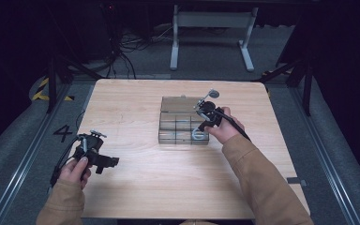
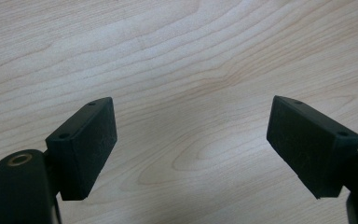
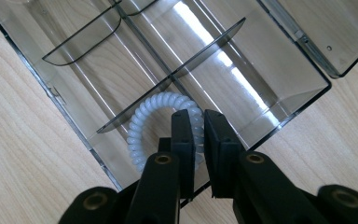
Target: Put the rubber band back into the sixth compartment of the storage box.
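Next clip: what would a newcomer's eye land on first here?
Most striking is the white spiral hair tie, pinched by the right gripper inside a corner compartment of the clear divided box, whose other compartments look empty. The box sits open at the middle of the wooden table. At the table's near left edge, the left gripper hangs over bare wood with its jaws wide apart, holding nothing.

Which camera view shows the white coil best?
The right gripper view: the coil lies close up in a box compartment, clamped by the right gripper. In the high view it is a small white loop.
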A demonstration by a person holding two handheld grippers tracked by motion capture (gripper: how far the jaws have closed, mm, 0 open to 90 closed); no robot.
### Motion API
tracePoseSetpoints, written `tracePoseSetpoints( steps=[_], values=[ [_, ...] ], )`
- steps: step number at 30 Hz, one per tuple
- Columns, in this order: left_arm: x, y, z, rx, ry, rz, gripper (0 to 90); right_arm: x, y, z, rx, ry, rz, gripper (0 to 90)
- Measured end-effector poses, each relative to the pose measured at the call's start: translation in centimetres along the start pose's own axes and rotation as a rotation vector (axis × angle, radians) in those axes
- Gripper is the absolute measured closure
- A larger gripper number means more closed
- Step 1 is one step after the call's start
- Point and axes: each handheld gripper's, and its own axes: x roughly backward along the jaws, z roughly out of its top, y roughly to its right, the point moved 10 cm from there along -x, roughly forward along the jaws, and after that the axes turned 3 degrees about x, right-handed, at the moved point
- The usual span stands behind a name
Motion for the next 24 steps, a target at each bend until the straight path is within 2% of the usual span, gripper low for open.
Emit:
tracePoseSetpoints(
  steps=[24],
  values=[
    [-0.03, 0.05, 0.00, 0.000, -0.002, 0.001, 16.6, -1.04, -0.31, -0.57, -0.005, -0.041, 0.023, 82.5]
  ],
)
